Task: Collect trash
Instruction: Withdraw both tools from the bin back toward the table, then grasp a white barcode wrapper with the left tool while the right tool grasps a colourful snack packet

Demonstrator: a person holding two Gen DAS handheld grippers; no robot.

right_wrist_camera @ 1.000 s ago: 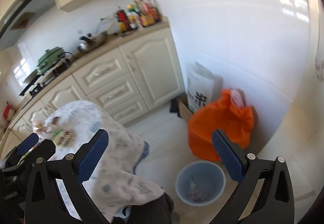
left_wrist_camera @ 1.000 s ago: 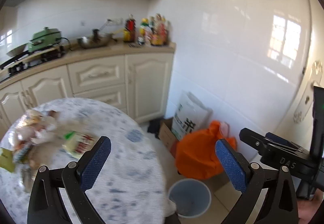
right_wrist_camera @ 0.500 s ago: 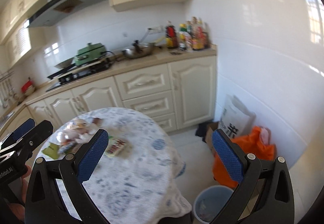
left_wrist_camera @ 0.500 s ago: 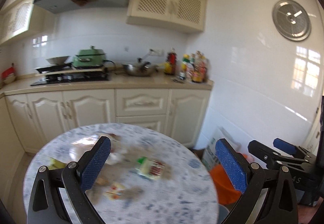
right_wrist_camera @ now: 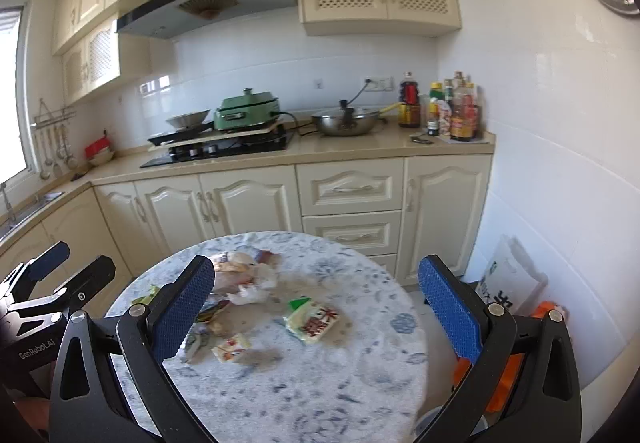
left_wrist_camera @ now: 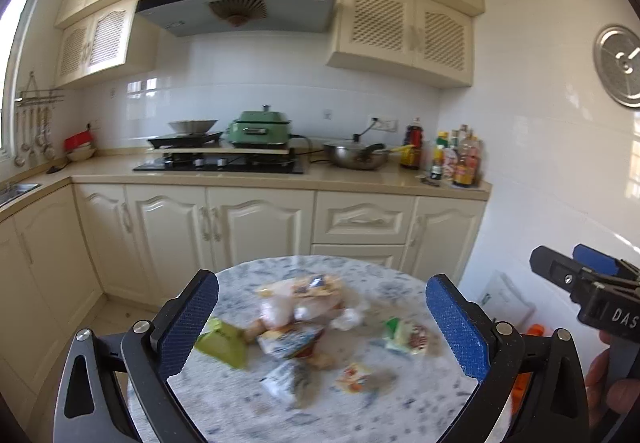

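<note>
A loose heap of crumpled snack wrappers and clear plastic bags (left_wrist_camera: 298, 307) lies on the far left part of a round table covered with a white cloth with blue floral blotches (right_wrist_camera: 340, 383); the heap is blurred in the left wrist view, so its pieces are hard to tell apart. Apart from the heap, a white and green noodle packet with red lettering (right_wrist_camera: 314, 319) lies flat nearer the table's middle, a small white and orange sachet (right_wrist_camera: 231, 347) rests closer to the near edge, and a flat olive-green wrapper (left_wrist_camera: 222, 341) sits at the left side of the heap. The left gripper with blue textured pads on black arms (left_wrist_camera: 322, 327) hangs above the table with its jaws spread wide, holding nothing. The right gripper of the same make (right_wrist_camera: 316, 313) also hovers over the table, jaws wide apart and empty, with the noodle packet showing between its fingers. Behind the table runs a cream cabinet row under a beige stone countertop (right_wrist_camera: 360, 149), carrying a black gas hob (right_wrist_camera: 224, 151), a green electric cooker with a lid (right_wrist_camera: 246, 109), a steel wok (right_wrist_camera: 346, 123) and a cluster of sauce bottles (right_wrist_camera: 454, 111) in the corner. A grey range hood (left_wrist_camera: 240, 9) hangs under cream wall cupboards, the walls are white tile, and a round silver wall disc (left_wrist_camera: 620, 67) is on the right. On the floor by the right wall stand a white paper bag with dark print (right_wrist_camera: 508, 277) and an orange plastic bag (right_wrist_camera: 548, 311).
</note>
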